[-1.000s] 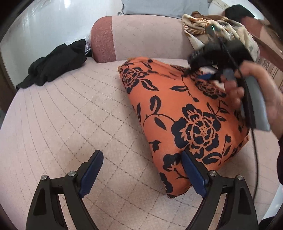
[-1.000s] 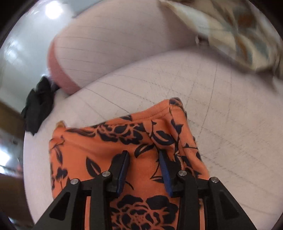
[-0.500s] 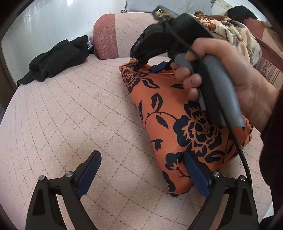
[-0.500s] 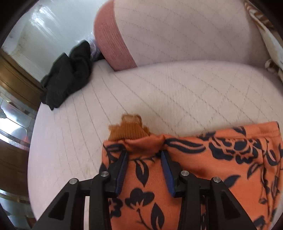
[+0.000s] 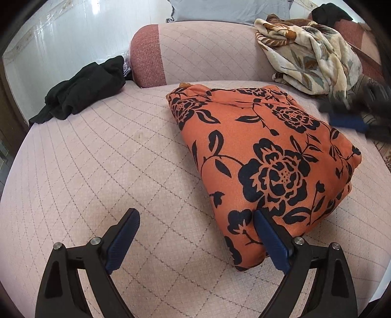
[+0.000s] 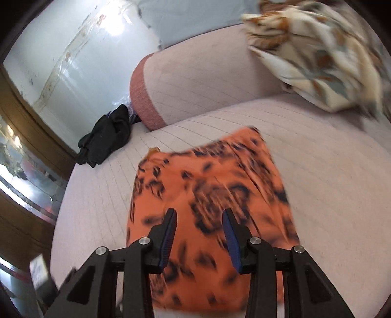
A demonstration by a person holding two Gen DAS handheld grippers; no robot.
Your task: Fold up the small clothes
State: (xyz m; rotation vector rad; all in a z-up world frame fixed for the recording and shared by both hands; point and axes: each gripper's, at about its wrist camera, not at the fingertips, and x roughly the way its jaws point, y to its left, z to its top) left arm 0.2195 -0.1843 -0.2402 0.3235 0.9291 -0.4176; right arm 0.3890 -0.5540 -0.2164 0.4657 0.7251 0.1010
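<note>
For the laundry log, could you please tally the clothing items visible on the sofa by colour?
Orange with black flowers: 1, the folded garment on the seat.
Black: 2, the crumpled garment at the seat's left edge and a dark item at the top right.
Cream floral: 1, the bundle against the backrest.
Total: 4

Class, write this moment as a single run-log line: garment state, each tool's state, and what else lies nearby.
orange floral garment: folded, on sofa | left tool: open, beside it | right tool: open, above it | black cloth: apart
</note>
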